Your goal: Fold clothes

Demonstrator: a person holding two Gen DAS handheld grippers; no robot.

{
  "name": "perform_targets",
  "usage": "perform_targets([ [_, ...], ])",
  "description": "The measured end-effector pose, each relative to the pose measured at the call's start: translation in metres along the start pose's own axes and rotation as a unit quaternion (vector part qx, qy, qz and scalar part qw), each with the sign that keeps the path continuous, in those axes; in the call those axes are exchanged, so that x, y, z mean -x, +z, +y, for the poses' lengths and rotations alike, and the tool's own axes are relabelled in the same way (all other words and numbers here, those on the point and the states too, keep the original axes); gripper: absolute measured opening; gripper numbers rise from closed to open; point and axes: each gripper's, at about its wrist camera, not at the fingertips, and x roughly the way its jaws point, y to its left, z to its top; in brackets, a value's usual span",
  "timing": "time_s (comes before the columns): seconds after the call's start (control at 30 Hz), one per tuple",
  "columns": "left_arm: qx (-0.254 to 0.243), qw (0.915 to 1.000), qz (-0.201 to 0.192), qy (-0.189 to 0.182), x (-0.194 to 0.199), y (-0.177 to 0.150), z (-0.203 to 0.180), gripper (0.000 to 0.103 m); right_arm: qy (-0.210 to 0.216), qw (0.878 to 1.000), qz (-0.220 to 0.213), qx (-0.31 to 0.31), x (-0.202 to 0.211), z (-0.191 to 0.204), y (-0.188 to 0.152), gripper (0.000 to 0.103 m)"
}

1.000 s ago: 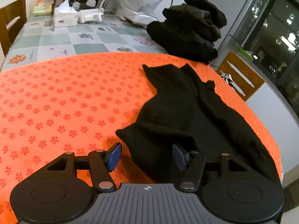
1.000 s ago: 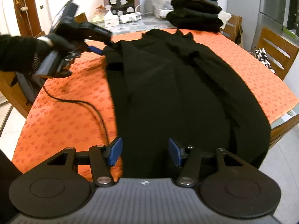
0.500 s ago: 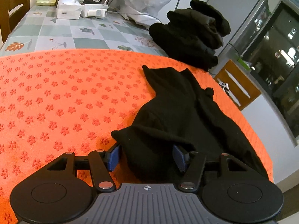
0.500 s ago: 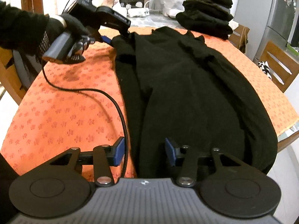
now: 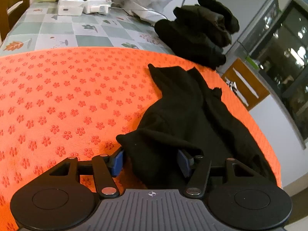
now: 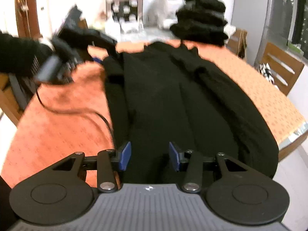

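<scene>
The black garment (image 6: 169, 100) lies lengthwise on the orange bench (image 5: 57, 96); right claw (image 6: 150, 156) straddles its near hem unclenched, jaws closing, left claw (image 5: 151, 162) seemingly unclenched around its far corner

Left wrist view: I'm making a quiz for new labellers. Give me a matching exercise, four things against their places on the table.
Things:
1. black garment
2. stack of folded dark clothes
3. white tissue box
4. orange patterned cloth

Places:
A. far end of the table, on the left
B. spread over the near table
C. far end of the table, on the right
D. lying on the orange cloth

Pairs: 1-D, 2-C, 3-A, 4-B
</scene>
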Motion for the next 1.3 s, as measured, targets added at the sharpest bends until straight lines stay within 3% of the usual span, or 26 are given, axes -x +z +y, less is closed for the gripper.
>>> perform_targets([
  [0.23, -0.062, 0.9976, 0.021, 0.024, 0.028, 0.016, 0.001, 0.061, 0.006, 0.998, 0.017, 0.052, -0.008, 0.015, -0.002, 0.050],
  [0.43, -0.058, 0.9976, 0.022, 0.033, 0.046, 0.021, 0.016, 0.061, 0.015, 0.995, 0.013, 0.099, -0.015, 0.036, -0.007, 0.049],
  [0.47, -0.050, 0.9980, 0.022, 0.032, 0.045, 0.019, 0.017, 0.061, 0.012, 0.994, 0.007, 0.105, -0.015, 0.037, -0.008, 0.047],
  [0.5, -0.041, 0.9985, 0.022, 0.027, 0.044, 0.018, 0.018, 0.061, 0.011, 0.995, 0.006, 0.101, -0.016, 0.036, -0.007, 0.026],
  [0.57, -0.023, 0.9992, 0.025, 0.020, 0.038, 0.013, 0.019, 0.061, 0.013, 0.997, 0.003, 0.082, -0.015, 0.030, -0.006, 0.012],
  [0.67, 0.004, 0.9996, 0.023, 0.012, 0.026, 0.006, 0.018, 0.060, 0.020, 0.999, -0.001, 0.042, -0.012, 0.017, -0.004, 0.009],
  [0.73, 0.019, 0.9997, 0.017, 0.006, 0.020, 0.003, 0.016, 0.050, 0.025, 0.999, -0.004, 0.036, -0.009, 0.014, -0.004, 0.009],
  [0.8, 0.030, 0.9995, 0.013, 0.002, 0.015, 0.001, 0.014, 0.018, 0.028, 0.999, -0.004, 0.031, -0.008, 0.013, -0.002, 0.009],
  [0.87, 0.032, 0.9995, 0.001, 0.002, 0.015, 0.002, 0.011, 0.008, 0.031, 0.999, -0.003, 0.023, -0.007, 0.010, 0.000, 0.009],
  [1.07, 0.025, 0.9988, -0.040, 0.015, 0.029, 0.014, -0.012, 0.006, 0.049, 0.998, -0.007, -0.029, 0.004, -0.006, 0.011, 0.009],
  [1.3, -0.054, 0.9965, -0.059, 0.024, 0.023, 0.042, -0.068, 0.006, 0.077, 0.985, -0.023, -0.155, 0.021, -0.056, 0.025, 0.009],
])
